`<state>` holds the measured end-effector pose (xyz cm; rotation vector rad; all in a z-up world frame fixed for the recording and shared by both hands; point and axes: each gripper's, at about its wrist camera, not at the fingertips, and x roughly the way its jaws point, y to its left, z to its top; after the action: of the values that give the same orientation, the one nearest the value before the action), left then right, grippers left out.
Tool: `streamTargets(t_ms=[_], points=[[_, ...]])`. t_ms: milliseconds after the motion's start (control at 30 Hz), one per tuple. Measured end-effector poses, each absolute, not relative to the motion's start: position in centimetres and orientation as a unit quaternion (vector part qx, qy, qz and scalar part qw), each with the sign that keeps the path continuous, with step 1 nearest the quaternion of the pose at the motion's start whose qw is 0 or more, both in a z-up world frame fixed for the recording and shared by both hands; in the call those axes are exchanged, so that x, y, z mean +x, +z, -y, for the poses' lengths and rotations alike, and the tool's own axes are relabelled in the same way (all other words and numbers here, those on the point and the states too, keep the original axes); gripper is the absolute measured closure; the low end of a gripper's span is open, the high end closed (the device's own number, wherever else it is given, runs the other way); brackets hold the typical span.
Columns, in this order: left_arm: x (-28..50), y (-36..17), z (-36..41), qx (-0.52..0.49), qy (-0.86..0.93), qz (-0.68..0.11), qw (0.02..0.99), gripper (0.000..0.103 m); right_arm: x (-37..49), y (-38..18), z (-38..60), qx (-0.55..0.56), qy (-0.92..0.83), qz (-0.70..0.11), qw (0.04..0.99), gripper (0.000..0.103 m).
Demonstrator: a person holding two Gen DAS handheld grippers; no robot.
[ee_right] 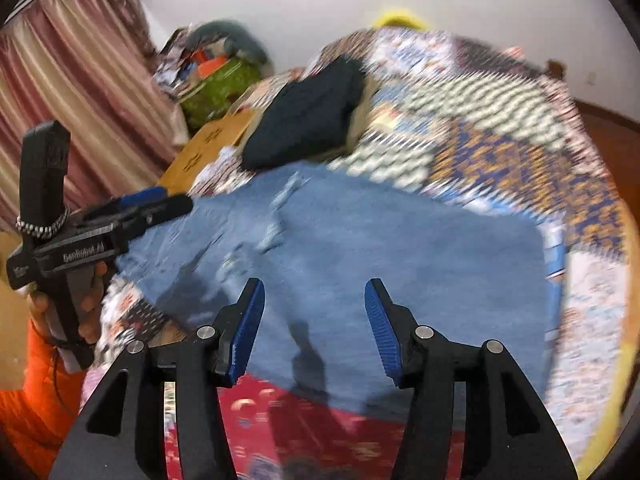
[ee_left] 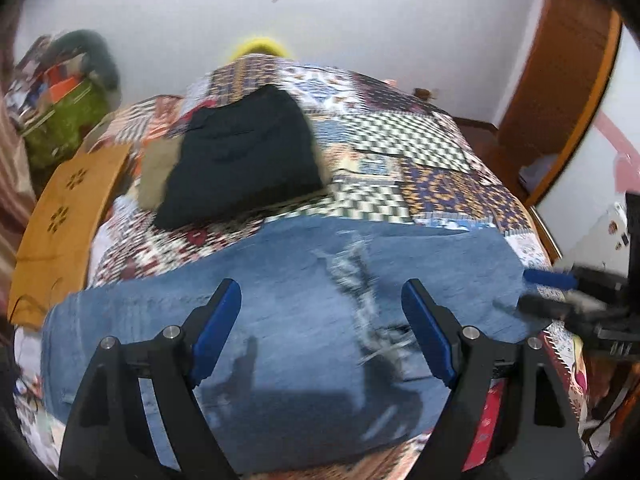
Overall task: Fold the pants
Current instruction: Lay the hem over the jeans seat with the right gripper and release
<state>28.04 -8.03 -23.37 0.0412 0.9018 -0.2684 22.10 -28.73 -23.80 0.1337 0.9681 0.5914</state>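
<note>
Jeans (ee_left: 280, 320): blue denim pants lying flat on the bed (ee_left: 440, 168), folded into a broad band across its near edge — frayed, ripped patches show near the middle.
Left gripper (ee_left: 322, 332): jaws spread wide over the denim, nothing between the pads; it hovers above the cloth's middle.
Right gripper (ee_right: 314, 328): jaws apart with only the jeans beneath them, no cloth pinched; no earlier view is given to compare.
Progress: judging by the compact shape, at least one fold looks done. A further fold, then setting the jeans with the dark folded pants (ee_left: 244, 164) farther back, probably remains.
Left view only: a wooden door frame (ee_left: 560, 92) at the right, and the right gripper's tips at the cloth's right end.
Right view only: a striped curtain (ee_right: 80, 80), the person's hand (ee_right: 86, 304) in an orange sleeve (ee_right: 36, 412) gripping the left tool's handle, and the jeans' near edge against the red patch of the bed cover — hidden in the other view.
</note>
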Motion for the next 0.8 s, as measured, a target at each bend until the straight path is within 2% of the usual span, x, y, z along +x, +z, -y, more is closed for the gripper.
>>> streamTargets(t_ms=[200, 433, 667, 800], points=[[29.9, -24.7, 13.5, 0.046, -0.176, -0.457, 0.871, 0.02, 24.1, -23.4, 33.9, 0.042, 0.199, -0.437, 0.876, 0.054], [31.1, -27.3, 19.3, 0.058, -0.221, -0.484, 0.845, 0.02, 26.1, -27.3, 36.3, 0.053, 0.164, -0.484, 0.858, 0.054], [30.8, -32.0, 19.8, 0.092, -0.191, -0.525, 0.825, 0.02, 24.4, -30.6, 35.6, 0.029, 0.166, -0.508, 0.845, 0.053], [29.4, -31.9, 18.4, 0.092, -0.189, -0.514, 0.832, 0.02, 23.1, -30.6, 36.8, 0.05, 0.17, -0.504, 0.845, 0.053]])
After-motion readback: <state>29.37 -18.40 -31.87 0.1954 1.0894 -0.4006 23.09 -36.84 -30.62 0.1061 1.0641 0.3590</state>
